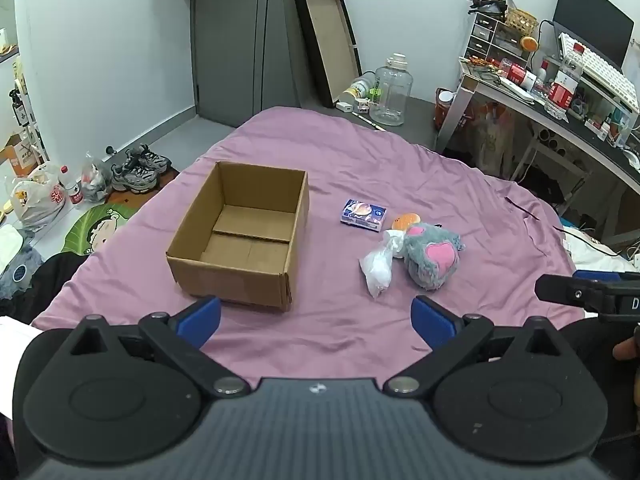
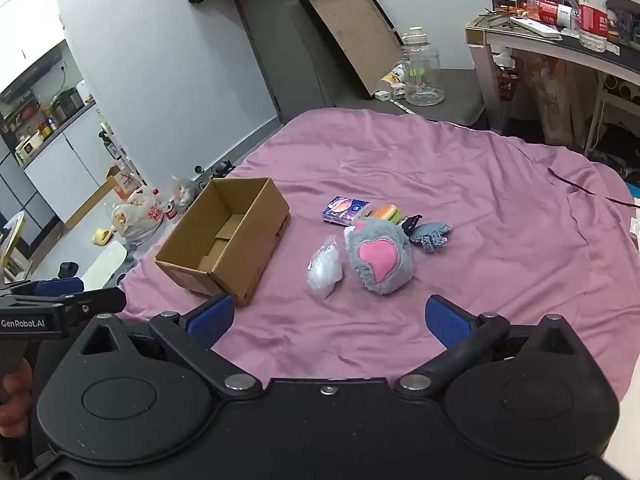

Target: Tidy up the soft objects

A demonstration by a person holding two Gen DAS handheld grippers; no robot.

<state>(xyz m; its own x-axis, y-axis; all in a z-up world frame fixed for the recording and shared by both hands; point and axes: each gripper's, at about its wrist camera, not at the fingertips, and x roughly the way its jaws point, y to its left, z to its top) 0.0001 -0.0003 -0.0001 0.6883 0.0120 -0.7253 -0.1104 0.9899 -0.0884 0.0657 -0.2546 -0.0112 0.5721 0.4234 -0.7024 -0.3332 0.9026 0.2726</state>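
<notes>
- Sitting toward the left of the purple bedsheet [image 1: 360, 152], an open cardboard box [image 1: 240, 240] is showing only its bare folded bottom flaps.
- Hovering low at the near edge of the sheet, the left gripper [image 1: 316, 316] is holding its blue fingers [image 1: 200, 316] wide apart with nothing between them; the near wall of the box is lying just beyond its left finger.
- Lying right of the box and apart from it, a small clear plastic bag [image 1: 378, 266] with white contents is touching the left side of the grey plush toy [image 1: 430, 258], whose pink heart patch is facing the camera.
- Resting farther back, a blue tissue pack [image 1: 363, 215] is lying flat, with an orange burger-shaped toy [image 1: 405, 221] just right of it, tucked against the far side of the plush.
- Showing in the right wrist view only, a dark scrap and a blue-grey lacy fabric piece [image 2: 431, 236] are lying right of the plush.
- Hanging at the near right, the right gripper [image 2: 332, 318] is also spreading its fingers wide and gripping nothing, pointing toward the plush toy and bag.
</notes>
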